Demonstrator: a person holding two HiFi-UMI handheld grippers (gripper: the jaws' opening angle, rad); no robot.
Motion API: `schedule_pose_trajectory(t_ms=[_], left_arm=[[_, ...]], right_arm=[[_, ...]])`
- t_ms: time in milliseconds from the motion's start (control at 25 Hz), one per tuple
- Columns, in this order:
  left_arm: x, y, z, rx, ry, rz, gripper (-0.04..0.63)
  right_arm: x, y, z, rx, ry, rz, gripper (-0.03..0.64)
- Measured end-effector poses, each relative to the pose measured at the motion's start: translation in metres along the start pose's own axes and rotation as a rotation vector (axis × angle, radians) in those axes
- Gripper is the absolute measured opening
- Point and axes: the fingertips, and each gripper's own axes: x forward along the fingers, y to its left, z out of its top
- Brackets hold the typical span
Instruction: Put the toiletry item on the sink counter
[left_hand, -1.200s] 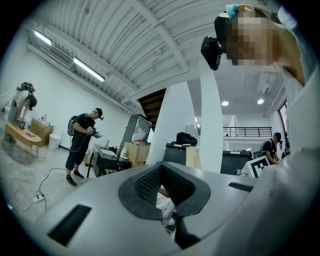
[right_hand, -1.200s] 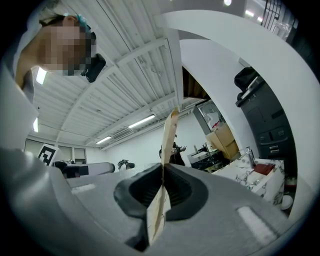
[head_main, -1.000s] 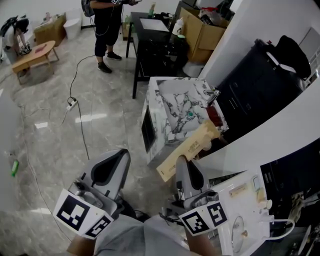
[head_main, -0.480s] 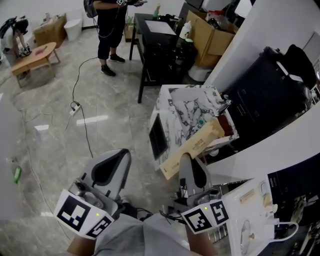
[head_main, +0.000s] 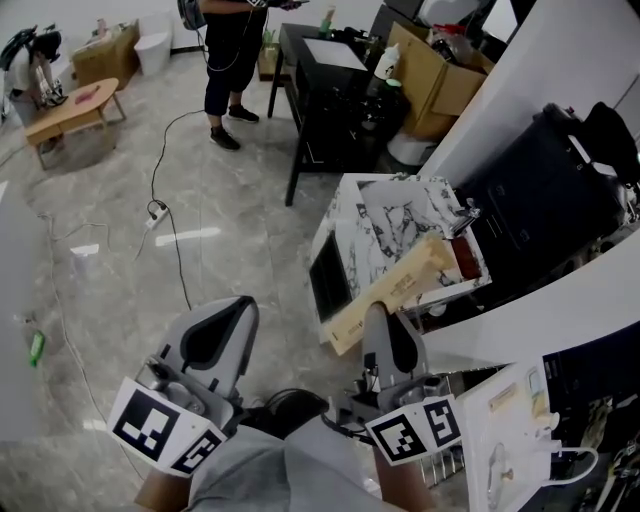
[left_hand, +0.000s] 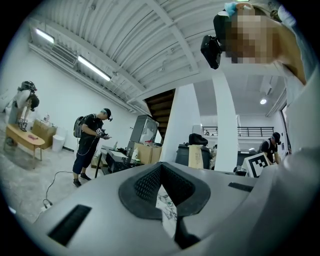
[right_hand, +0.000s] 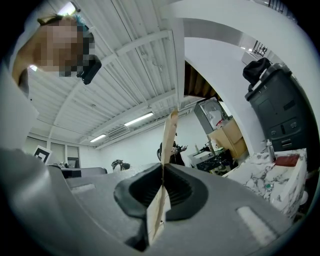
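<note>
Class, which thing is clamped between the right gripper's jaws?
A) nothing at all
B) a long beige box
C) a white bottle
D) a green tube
B: the right gripper is shut on a long beige box, whose thin edge runs up between the pads in the right gripper view.

Both level: left claw (head_main: 243, 307) closed empty, right claw (head_main: 375, 312) clamping flat box (head_main: 397, 289).

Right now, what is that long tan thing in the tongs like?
It is a long, flat tan box, cardboard by its look. The right tongs pinch its near end, and it sticks out toward the marble sink counter. Edge-on it looks very thin. Nothing else seems to touch it.
</note>
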Motion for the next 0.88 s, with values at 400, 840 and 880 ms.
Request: schedule_pose_trajectory(t_ms=[400, 840, 880], left_arm=[[0.003, 0.019, -0.007, -0.032, -0.006, 0.008, 0.005], [0.043, 0.051, -0.005, -0.019, -0.001, 0.028, 0.005], [0.049, 0.055, -0.005, -0.019, 0.000, 0.030, 0.005]], right_arm=[[0.017, -0.006, -0.008, -0.002, 0.026, -0.023, 0.009], [0.074, -0.033, -0.018, 0.012, 0.047, -0.009, 0.009], [0.081, -0.036, -0.018, 0.015, 0.048, -0.007, 0.009]])
